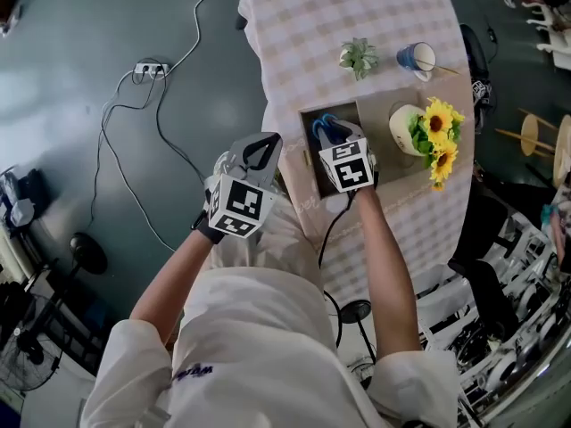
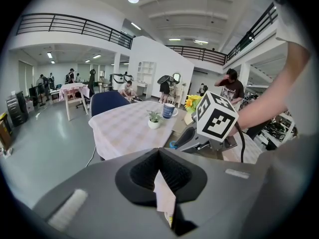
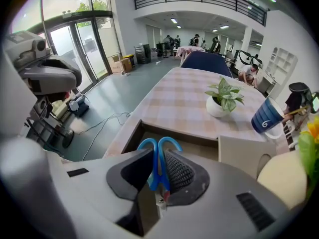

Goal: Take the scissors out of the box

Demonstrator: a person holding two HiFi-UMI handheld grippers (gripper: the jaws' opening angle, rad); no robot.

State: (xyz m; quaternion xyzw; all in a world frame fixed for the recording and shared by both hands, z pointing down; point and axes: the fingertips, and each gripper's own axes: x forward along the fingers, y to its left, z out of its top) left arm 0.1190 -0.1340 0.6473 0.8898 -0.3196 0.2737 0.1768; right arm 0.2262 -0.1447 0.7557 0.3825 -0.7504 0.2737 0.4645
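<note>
While our left gripper (image 1: 260, 152) waits close to us, jaws pressed together on a pale scrap (image 2: 164, 196), our right gripper (image 3: 159, 152) has its jaws pinching the blue scissors (image 3: 157, 166) by the handles, just over the open box (image 3: 131, 137) on the surface (image 3: 174, 93). The hold is thin, so we think they could slip and drop back in. The hidden tips could also catch on the box wall. Farther off stand a little plant (image 3: 224, 101) and a blue cup (image 3: 266, 116). We see no words to read.
</note>
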